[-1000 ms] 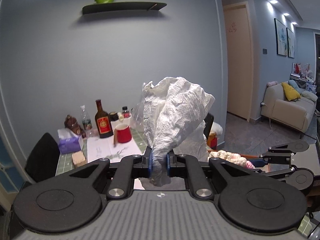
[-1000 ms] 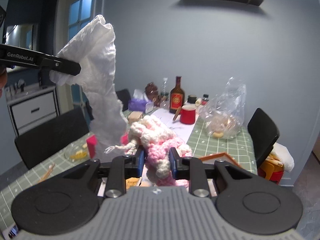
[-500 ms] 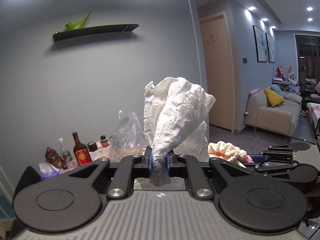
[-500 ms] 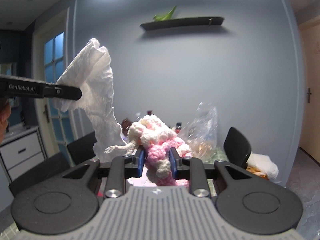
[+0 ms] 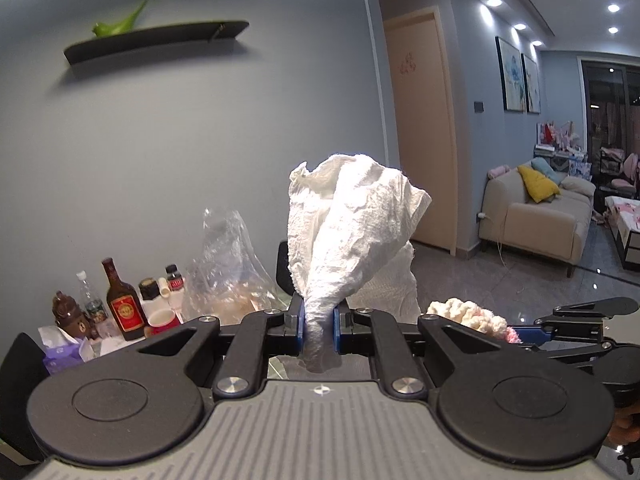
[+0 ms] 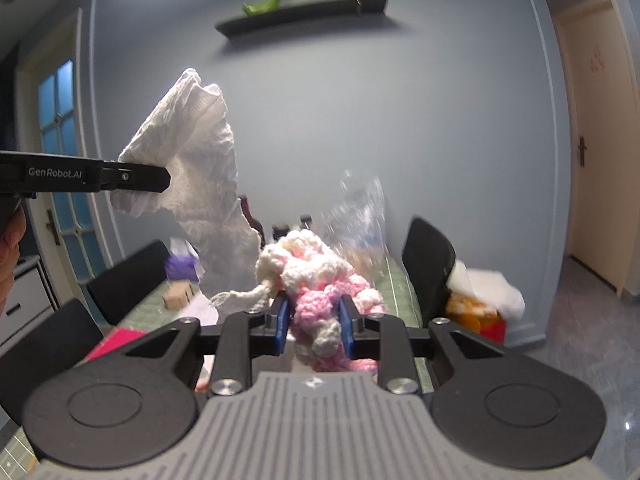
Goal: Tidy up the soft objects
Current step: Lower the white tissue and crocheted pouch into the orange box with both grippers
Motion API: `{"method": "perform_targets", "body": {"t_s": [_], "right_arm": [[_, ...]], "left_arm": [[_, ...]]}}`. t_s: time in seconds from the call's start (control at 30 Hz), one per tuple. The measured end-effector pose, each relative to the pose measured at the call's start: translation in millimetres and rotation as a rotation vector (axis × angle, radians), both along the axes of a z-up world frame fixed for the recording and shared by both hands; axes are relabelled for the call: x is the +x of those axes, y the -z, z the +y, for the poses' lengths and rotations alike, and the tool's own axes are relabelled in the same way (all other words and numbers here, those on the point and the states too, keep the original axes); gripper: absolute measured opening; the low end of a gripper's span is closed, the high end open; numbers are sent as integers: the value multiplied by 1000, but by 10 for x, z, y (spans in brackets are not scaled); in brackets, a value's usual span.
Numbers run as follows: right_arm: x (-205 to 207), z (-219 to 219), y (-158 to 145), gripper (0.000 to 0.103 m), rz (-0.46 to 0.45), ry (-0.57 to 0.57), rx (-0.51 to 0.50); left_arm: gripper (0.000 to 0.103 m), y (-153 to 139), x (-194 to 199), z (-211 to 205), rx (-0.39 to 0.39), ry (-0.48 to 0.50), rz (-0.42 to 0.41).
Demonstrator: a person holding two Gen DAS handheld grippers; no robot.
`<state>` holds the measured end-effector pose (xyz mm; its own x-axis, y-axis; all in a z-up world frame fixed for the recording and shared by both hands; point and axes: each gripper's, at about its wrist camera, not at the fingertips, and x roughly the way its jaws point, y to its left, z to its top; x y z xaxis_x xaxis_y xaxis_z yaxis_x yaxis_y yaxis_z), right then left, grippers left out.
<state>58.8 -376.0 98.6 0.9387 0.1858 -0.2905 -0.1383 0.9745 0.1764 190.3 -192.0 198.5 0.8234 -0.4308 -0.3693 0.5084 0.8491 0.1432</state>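
My left gripper [image 5: 319,322] is shut on a crumpled white cloth [image 5: 352,236] that stands up above its blue pads. From the right wrist view the same cloth [image 6: 192,168] hangs in the air at the left, pinched by the left gripper [image 6: 160,178]. My right gripper [image 6: 314,322] is shut on a pink and white knitted yarn piece [image 6: 316,276], which bulges up between its blue pads with a loose strand to the left. In the left wrist view the yarn piece [image 5: 472,316] and the right gripper's black linkage show at the lower right. Both are held above a green checked table [image 6: 396,280].
On the table stand a clear plastic bag [image 5: 228,272], a dark bottle with a red label [image 5: 122,300], a red cup [image 5: 162,320], small jars and a purple tissue pack [image 5: 60,354]. Black chairs [image 6: 430,268] flank it. A sofa [image 5: 536,220] and door [image 5: 424,132] lie to the right.
Both views have swung right and tilted up: the table items slid to the lower left and the door and sofa came into view. Cloth and yarn stay gripped.
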Motion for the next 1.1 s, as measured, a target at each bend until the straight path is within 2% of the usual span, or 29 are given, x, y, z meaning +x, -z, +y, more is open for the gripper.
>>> {"method": "perform_targets", "body": {"t_s": [0.27, 0.43, 0.57, 0.7, 1.1], "right_arm": [[138, -41, 425, 24, 141, -25, -41], [177, -14, 520, 24, 183, -55, -57], [232, 83, 584, 25, 230, -133, -87], [285, 181, 685, 25, 286, -195, -134], [454, 227, 1031, 25, 447, -267, -221]], "left_arm": [[14, 616, 268, -160, 100, -8, 93], [14, 935, 337, -193, 134, -11, 148], [15, 1196, 361, -272, 211, -14, 188], [15, 1391, 368, -316, 250, -12, 239], [15, 1819, 410, -404, 331, 22, 345]]}}
